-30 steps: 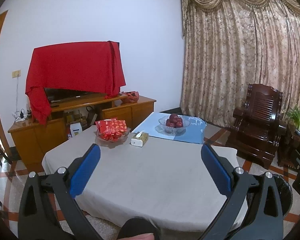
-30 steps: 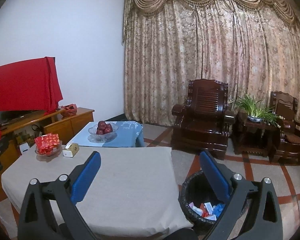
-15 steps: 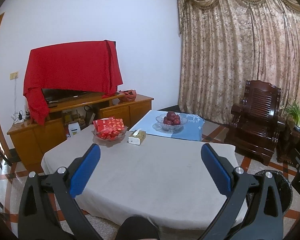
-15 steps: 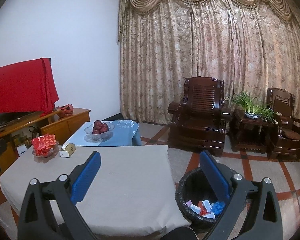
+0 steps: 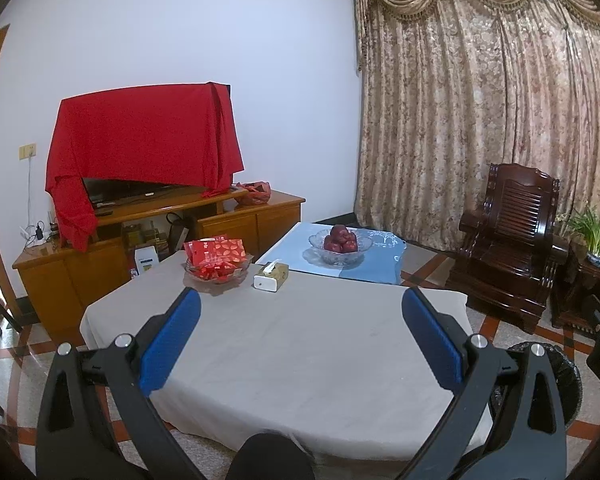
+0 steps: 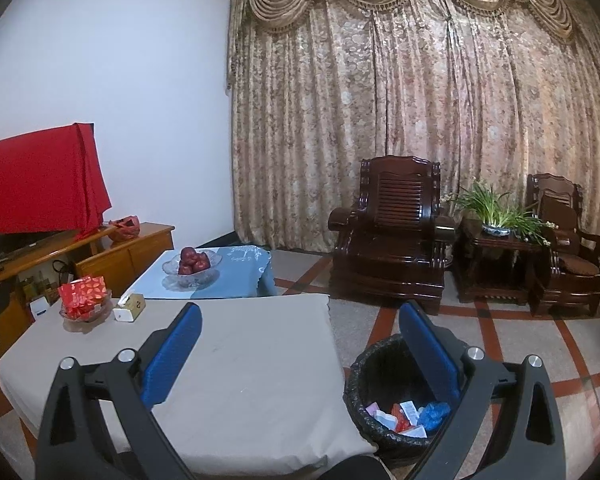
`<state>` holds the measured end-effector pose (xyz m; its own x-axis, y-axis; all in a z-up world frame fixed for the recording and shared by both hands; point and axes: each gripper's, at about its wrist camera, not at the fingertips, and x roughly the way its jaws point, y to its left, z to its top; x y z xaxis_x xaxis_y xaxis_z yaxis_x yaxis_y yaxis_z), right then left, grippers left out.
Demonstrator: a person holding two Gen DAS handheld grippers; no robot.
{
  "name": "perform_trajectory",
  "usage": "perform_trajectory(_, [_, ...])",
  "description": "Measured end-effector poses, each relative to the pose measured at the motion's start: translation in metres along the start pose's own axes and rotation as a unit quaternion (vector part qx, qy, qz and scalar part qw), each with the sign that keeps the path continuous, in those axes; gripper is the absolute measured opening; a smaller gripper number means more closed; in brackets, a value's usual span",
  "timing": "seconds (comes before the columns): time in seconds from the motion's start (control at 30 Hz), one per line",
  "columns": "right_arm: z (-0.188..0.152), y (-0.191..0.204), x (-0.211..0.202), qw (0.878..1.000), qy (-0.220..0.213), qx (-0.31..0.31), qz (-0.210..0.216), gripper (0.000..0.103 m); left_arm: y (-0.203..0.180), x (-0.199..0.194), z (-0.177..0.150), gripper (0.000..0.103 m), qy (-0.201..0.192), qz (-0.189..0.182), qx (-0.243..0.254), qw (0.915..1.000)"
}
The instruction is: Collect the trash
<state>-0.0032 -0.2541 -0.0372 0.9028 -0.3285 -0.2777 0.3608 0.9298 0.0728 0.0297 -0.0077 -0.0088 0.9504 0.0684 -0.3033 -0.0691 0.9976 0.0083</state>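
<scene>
A black bin (image 6: 384, 368) lined with a black bag stands on the floor right of the table and holds several wrappers and papers (image 6: 408, 418). Its rim also shows in the left wrist view (image 5: 564, 376). My right gripper (image 6: 300, 320) is open and empty, raised above the table's right edge and the bin. My left gripper (image 5: 300, 308) is open and empty above the grey-covered table (image 5: 300, 344). No loose trash shows on the tabletop.
At the table's far end sit a glass bowl of red packets (image 5: 216, 260) and a tissue box (image 5: 271, 276). A blue-clothed table carries a bowl of apples (image 5: 340, 242). A TV cabinet (image 5: 160, 240) stands left, dark armchairs (image 6: 392, 240) and a plant (image 6: 496, 216) right.
Both views have risen and tilted slightly, so the table and bin sit a little lower in frame. Both grippers stay open and empty.
</scene>
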Motion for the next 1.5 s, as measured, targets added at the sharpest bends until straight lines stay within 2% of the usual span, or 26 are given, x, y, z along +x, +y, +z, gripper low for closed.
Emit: perform_trajectory(1.5, [0.0051,-0.0001,-0.0045,1.0,-0.004,0.001,-0.001,0.097,-0.0087,-0.0075,0.0021,0.098,-0.003,-0.002,-0.004,1.0])
